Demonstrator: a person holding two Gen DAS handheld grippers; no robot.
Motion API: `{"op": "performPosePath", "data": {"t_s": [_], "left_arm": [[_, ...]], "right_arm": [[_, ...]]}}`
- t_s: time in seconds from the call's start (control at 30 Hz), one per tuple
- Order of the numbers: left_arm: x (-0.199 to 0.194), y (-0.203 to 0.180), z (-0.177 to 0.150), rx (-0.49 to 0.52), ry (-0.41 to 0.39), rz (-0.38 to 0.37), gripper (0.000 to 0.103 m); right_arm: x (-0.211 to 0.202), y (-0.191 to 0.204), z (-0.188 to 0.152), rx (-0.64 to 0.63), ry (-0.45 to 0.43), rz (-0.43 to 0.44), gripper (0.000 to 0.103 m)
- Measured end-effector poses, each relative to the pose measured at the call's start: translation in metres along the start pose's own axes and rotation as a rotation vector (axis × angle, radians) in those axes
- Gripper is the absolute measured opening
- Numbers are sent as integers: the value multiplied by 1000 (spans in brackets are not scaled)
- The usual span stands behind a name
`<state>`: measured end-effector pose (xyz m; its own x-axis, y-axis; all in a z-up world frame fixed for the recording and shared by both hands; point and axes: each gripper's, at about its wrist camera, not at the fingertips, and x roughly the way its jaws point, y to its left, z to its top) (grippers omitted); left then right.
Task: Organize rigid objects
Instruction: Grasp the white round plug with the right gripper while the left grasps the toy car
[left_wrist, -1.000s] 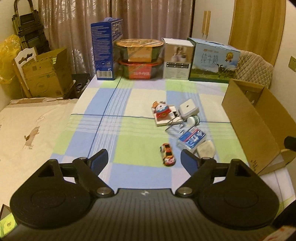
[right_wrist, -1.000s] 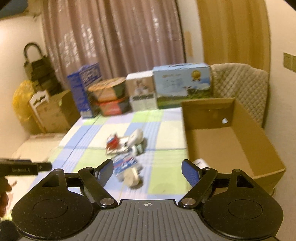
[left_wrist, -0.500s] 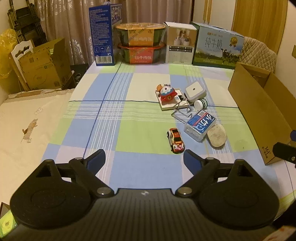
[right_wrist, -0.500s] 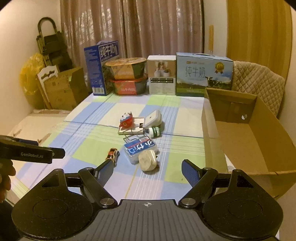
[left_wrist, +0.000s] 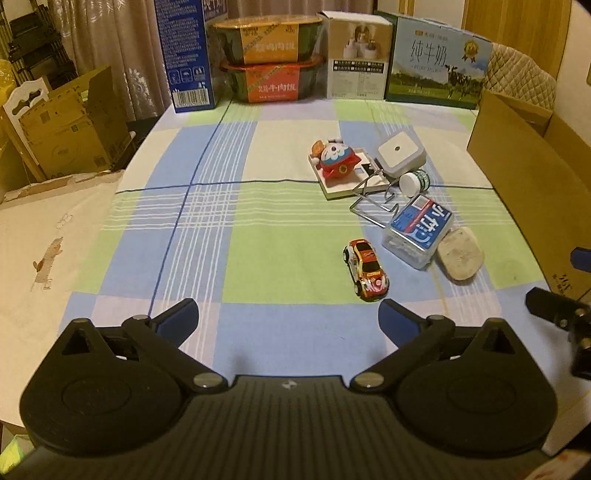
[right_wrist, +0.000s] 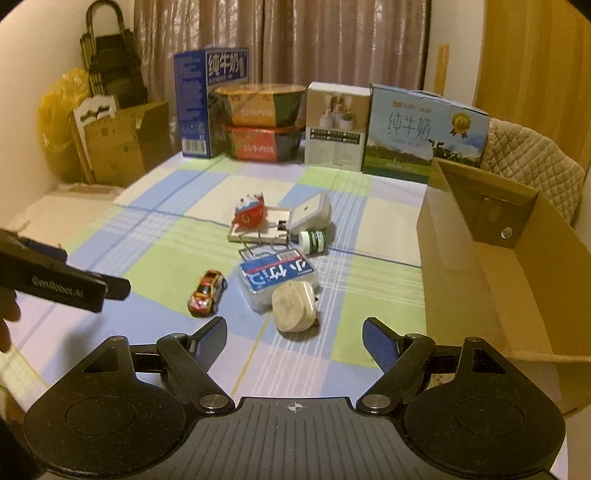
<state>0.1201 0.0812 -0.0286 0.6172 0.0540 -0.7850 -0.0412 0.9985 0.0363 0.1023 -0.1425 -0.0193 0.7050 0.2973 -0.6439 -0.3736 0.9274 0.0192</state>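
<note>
Small objects lie clustered on the checked tablecloth (left_wrist: 258, 258): an orange toy car (left_wrist: 365, 267) (right_wrist: 207, 292), a clear box with a blue label (left_wrist: 419, 229) (right_wrist: 277, 277), a whitish plug (left_wrist: 460, 254) (right_wrist: 294, 305), a red figurine on a white board (left_wrist: 338, 162) (right_wrist: 250, 214), a white square device (left_wrist: 400, 150) (right_wrist: 309, 213), a small green bottle (left_wrist: 413, 181) (right_wrist: 313, 240) and a wire rack (left_wrist: 373, 206). My left gripper (left_wrist: 288, 321) is open, just short of the car. My right gripper (right_wrist: 294, 338) is open, just short of the plug.
An open cardboard box (right_wrist: 506, 273) (left_wrist: 535, 192) stands at the right table edge. Milk cartons, stacked noodle bowls (left_wrist: 267, 70) and a white box line the far edge. Cardboard boxes (left_wrist: 70, 122) and a cart stand on the floor at left.
Both grippers have moved forward and down toward the cluster; the objects appear larger and nearer. Both stay open and empty.
</note>
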Motion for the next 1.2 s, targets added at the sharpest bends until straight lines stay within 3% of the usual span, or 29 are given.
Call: {"op": "performPosePath", "data": {"t_s": [0.37, 0.8, 0.87, 1.0, 1.2], "left_arm": [[44, 2, 9, 46, -1, -14, 102], [73, 5, 12, -3, -2, -70, 102], [74, 4, 12, -6, -1, -84, 102], [77, -1, 11, -5, 0, -107, 102], [86, -16, 16, -13, 12, -164, 87]], "right_arm": [[67, 12, -6, -121, 29, -45, 75], [125, 21, -5, -217, 71, -129, 52], [125, 20, -5, -218, 64, -134, 44], [120, 16, -5, -182, 62, -124, 42], [108, -6, -7, -70, 85, -112, 42]]}}
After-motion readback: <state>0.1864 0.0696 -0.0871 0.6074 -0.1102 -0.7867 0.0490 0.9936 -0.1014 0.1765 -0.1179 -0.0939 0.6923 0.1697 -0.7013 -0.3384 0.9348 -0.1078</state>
